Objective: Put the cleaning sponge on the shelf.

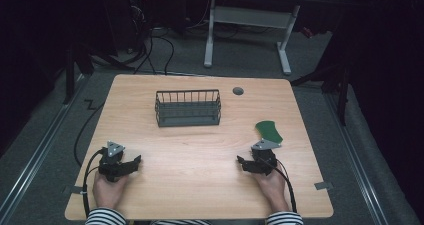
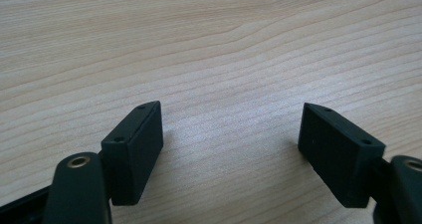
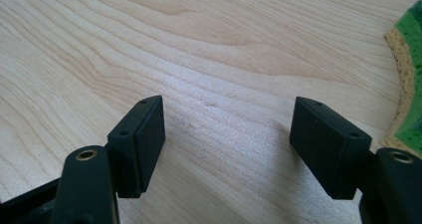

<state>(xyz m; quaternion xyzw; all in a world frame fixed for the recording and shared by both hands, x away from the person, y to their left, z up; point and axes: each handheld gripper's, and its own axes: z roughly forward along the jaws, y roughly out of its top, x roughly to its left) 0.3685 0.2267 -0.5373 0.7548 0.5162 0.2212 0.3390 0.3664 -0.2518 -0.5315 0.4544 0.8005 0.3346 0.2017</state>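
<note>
So there's a light wooden table (image 1: 200, 150) with a person sitting at the near edge, striped sleeves (image 1: 105, 217) poking in from the bottom of the high view. Each hand holds one of the black two-jaw tools flat on the tabletop.

The left gripper (image 1: 134, 162) sits at the near left of the table, with its grey three-cornered plate on top and a cable looping off the back. In the left gripper view (image 2: 231, 134) the jaws are wide apart, with bare wood grain between them and nothing in the gap.

The right gripper (image 1: 241, 161) is over at the near right, tips pointing inward toward the middle of the table. Its jaws are spread wide too in the right gripper view (image 3: 226, 132), again with plain table between them.

The interesting bit is the green sponge (image 1: 269, 130). From above it lies on the table just behind the right gripper, on the far side of it, close to the table's right edge and near the grey plate. In the right gripper view the sponge (image 3: 405, 79) peeks in at the right edge: green top, yellowish underside. It's outside the jaws, off past the right-hand one, not between them. Can't tell if it actually touches the tool.

Further back, roughly mid-table, stands a dark wire basket (image 1: 187, 108), well away from both grippers. A small grey round cap (image 1: 238, 91) sits in the tabletop just beyond the basket's right end.
</note>
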